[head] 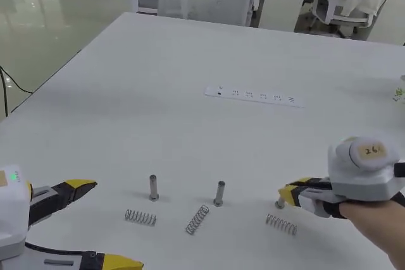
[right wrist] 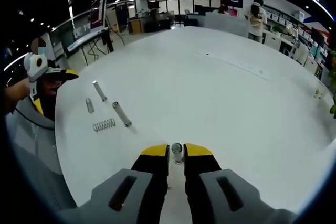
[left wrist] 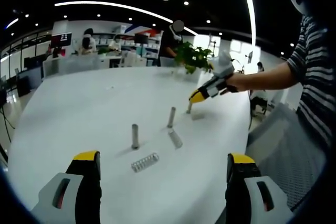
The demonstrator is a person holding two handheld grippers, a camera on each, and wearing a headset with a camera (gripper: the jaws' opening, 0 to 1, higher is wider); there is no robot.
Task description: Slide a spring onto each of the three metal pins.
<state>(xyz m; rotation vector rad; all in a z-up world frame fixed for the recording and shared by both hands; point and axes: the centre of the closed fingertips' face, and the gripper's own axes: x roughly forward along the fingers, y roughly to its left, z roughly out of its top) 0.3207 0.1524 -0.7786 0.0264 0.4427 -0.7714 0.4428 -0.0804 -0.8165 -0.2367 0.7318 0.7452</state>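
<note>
The right gripper (right wrist: pixel 177 149) clamps a metal pin (right wrist: pixel 177 154) near the table's (head: pixel 190 61) front edge; the left gripper (left wrist: pixel 163 157) hangs wide open.

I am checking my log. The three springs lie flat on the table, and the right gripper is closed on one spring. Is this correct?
Not fully. The right gripper view shows the right gripper closed on the rightmost pin, not on a spring. The three springs do lie flat on the table.
</note>
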